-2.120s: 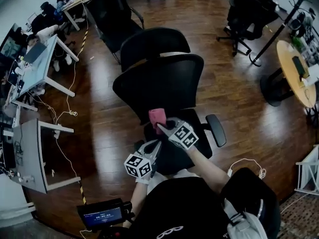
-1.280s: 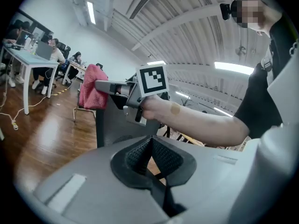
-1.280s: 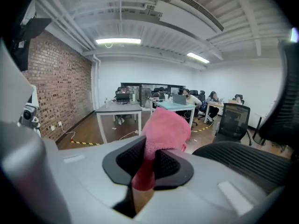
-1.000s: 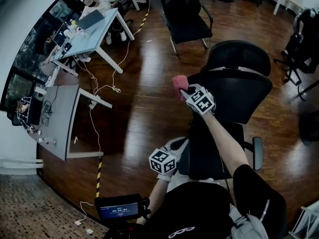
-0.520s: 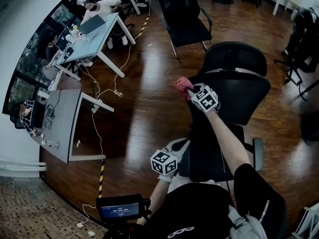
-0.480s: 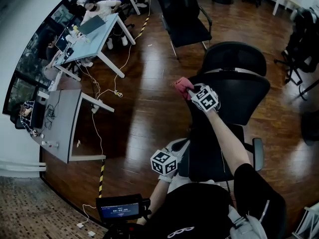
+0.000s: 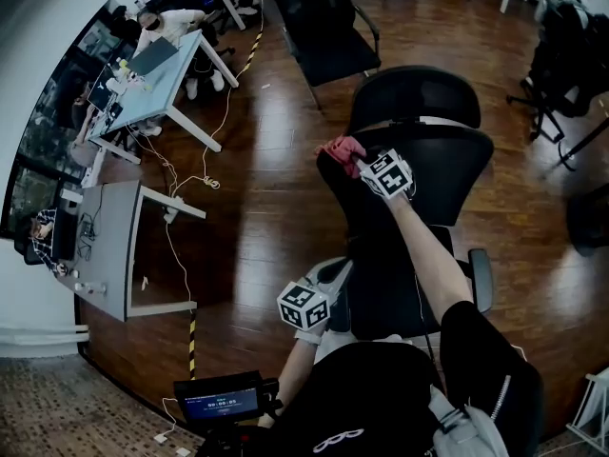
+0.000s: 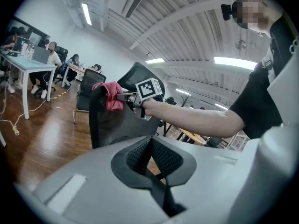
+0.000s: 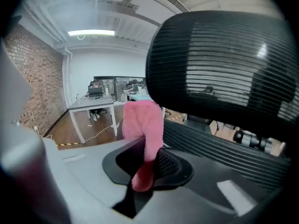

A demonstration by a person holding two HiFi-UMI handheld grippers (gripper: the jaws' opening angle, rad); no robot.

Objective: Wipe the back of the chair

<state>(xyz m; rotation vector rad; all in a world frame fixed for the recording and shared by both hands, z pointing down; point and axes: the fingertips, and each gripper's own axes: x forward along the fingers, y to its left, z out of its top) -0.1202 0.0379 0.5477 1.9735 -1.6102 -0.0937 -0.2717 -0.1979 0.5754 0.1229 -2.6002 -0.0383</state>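
A black mesh office chair stands in front of me, with its backrest (image 7: 428, 174) below a rounded headrest (image 7: 411, 98). My right gripper (image 7: 356, 161) is shut on a pink cloth (image 7: 343, 148), which is pressed at the backrest's upper left edge. In the right gripper view the pink cloth (image 9: 143, 122) hangs between the jaws, beside the headrest (image 9: 224, 64). My left gripper (image 7: 328, 276) hangs low by the seat, shut and holding nothing. From the left gripper view, the right gripper (image 8: 127, 97) and cloth (image 8: 109, 95) show against the backrest (image 8: 114, 122).
A second black chair (image 7: 322, 22) stands beyond on the wood floor. White desks (image 7: 152, 69) with seated people and floor cables (image 7: 176, 246) lie to the left. More dark chairs (image 7: 561, 50) are at the right. A small screen device (image 7: 214, 406) is at the bottom.
The right gripper has carried the pink cloth from low near the seat up to the backrest's upper left edge. The left gripper has stayed low by the seat.
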